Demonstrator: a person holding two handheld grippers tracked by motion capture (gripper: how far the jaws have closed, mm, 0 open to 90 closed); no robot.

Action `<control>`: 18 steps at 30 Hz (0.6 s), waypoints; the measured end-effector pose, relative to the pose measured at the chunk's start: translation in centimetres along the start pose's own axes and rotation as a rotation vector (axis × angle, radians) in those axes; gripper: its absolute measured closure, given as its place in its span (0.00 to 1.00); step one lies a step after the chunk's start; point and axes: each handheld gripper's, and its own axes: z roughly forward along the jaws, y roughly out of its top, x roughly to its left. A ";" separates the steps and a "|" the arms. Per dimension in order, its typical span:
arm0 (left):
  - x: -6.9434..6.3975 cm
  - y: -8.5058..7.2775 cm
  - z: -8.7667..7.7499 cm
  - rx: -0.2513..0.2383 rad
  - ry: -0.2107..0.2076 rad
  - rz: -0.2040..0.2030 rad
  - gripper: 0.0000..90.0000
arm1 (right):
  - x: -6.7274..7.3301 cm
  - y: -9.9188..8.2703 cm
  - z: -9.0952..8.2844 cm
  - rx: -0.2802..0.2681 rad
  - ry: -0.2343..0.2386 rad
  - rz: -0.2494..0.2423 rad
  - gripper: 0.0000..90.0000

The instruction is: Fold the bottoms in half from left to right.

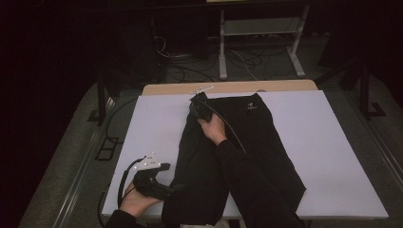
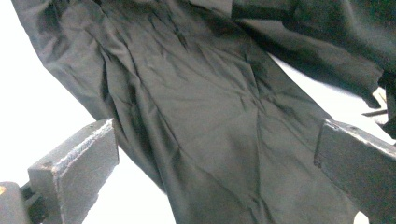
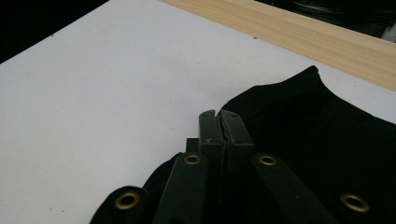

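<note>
A black garment point(image 1: 256, 137) lies spread on the white board point(image 1: 332, 156), with a small white logo near its far edge. My right gripper point(image 1: 197, 107) reaches across to its far left corner. In the right gripper view the jaws point(image 3: 219, 116) are pressed together at the edge of the dark cloth point(image 3: 327, 130), which hangs away from the tips. My left gripper point(image 1: 175, 188) sits low at the garment's near left edge. Its jaws point(image 2: 215, 158) stand wide apart, and wrinkled black fabric point(image 2: 210, 116) lies between them without being squeezed.
The white board rests on a wooden table whose strip point(image 1: 228, 88) shows at the far edge. Behind it stand a metal frame point(image 1: 259, 28) and loose cables point(image 1: 190, 66) on the floor. Bare board lies left point(image 3: 93, 93) and right of the garment.
</note>
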 end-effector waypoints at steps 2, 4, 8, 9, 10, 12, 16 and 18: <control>-0.1 -0.2 -0.1 0.008 0.000 -0.007 0.00 | 0.0 0.0 0.0 0.002 0.000 0.000 0.96; -0.1 -0.3 -0.2 0.011 -0.005 -0.010 0.00 | 0.0 -0.1 0.1 0.003 0.000 0.001 0.96; 0.1 -0.7 -0.4 0.030 -0.009 -0.023 0.00 | 0.0 -0.1 0.1 0.003 0.001 0.005 0.96; 0.2 -0.9 -0.4 0.037 -0.009 -0.026 0.00 | 0.0 -0.1 0.1 0.003 0.001 0.004 0.96; 0.3 -1.0 -0.4 0.041 -0.008 -0.032 0.00 | 0.0 -0.1 0.1 0.004 -0.003 0.000 0.96; 0.4 -1.2 -0.6 0.043 -0.009 -0.045 0.00 | 0.1 -0.1 0.1 0.003 -0.006 -0.005 0.96; 0.7 -1.6 -1.1 0.063 -0.031 -0.068 0.05 | 0.0 -0.1 0.0 0.004 -0.006 -0.002 0.96; 0.8 -1.8 -1.2 0.067 -0.038 -0.078 0.07 | 0.0 -0.1 0.0 0.002 -0.004 0.002 0.96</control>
